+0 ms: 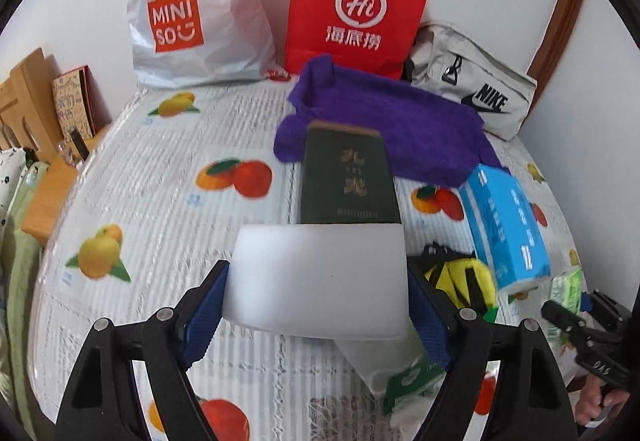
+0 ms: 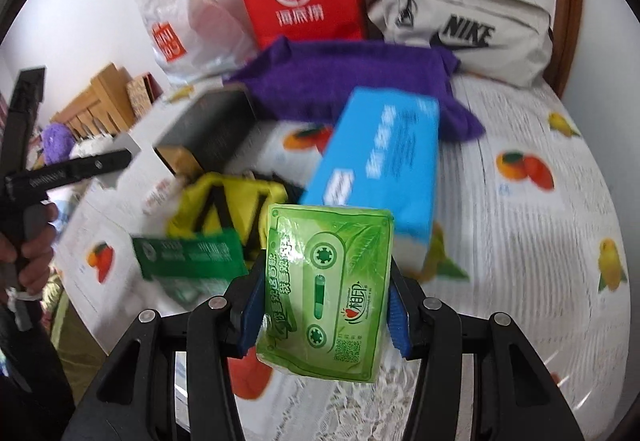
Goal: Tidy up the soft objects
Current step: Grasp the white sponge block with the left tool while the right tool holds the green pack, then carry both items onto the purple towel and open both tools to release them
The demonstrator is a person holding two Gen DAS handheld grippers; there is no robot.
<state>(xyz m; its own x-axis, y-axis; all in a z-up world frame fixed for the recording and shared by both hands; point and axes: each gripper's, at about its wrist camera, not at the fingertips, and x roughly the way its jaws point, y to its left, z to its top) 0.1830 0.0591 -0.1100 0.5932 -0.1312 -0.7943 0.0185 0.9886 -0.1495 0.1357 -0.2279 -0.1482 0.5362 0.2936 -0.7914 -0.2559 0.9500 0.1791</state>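
at the far left the left gripper [image 1: 318, 297] is clamped on a white foam block [image 1: 316, 281], held above the bench [image 1: 160, 169] with its fruit-print cloth, just in front of a dark green box [image 1: 348, 181]. the block looks light and squashy, so a hold across its short sides, as now, should do without crushing it. further right lie a purple towel [image 1: 384, 121] and a blue tissue pack [image 1: 508, 225]. on the right, the right gripper [image 2: 326, 301] pinches a green tissue packet [image 2: 328, 289] by its edges; its film wrap looks slippery, so a mid-body grip is probably safest.
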